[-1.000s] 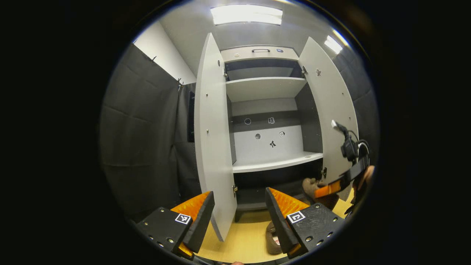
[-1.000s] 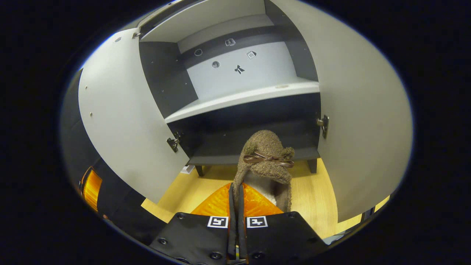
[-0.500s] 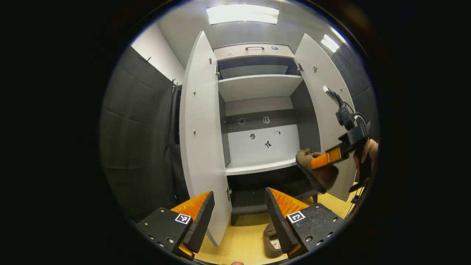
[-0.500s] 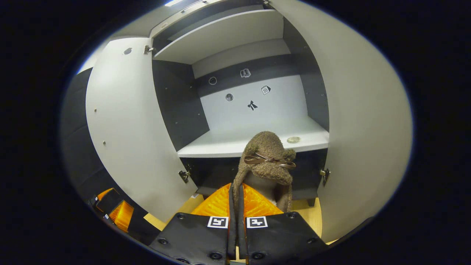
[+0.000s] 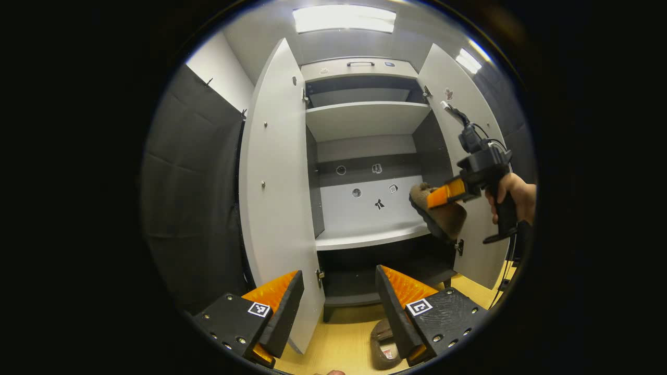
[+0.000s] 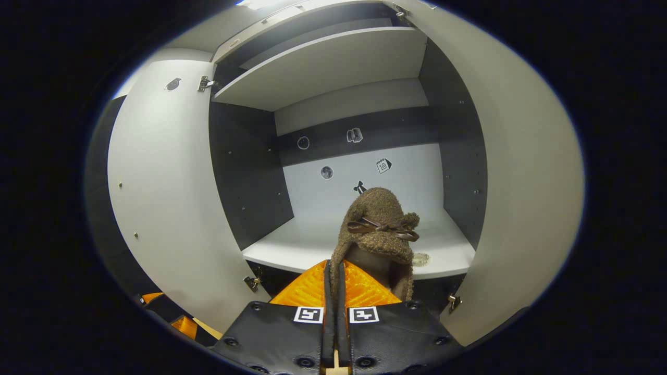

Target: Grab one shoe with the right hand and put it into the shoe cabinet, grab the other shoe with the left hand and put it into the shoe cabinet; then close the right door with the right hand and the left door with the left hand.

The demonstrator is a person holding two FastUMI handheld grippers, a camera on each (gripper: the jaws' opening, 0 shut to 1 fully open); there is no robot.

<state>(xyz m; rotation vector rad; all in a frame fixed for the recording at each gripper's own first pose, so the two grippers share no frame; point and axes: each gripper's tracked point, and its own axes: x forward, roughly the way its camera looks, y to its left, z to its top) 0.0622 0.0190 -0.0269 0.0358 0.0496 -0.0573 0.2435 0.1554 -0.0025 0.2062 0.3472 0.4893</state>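
Your right gripper [image 6: 333, 276] has its jaws clenched on a shoe [image 6: 379, 234], held at the cabinet's [image 6: 250, 177] middle shelf [image 6: 312, 242]. Your left gripper [image 5: 338, 304] is released above the other shoe [image 5: 383, 346] on the floor [image 5: 338, 344].

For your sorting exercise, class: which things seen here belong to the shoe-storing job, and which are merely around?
Job:
held shoe
floor shoe
right gripper
left gripper
left door
right door
middle shelf

Around:
stickers
ceiling light
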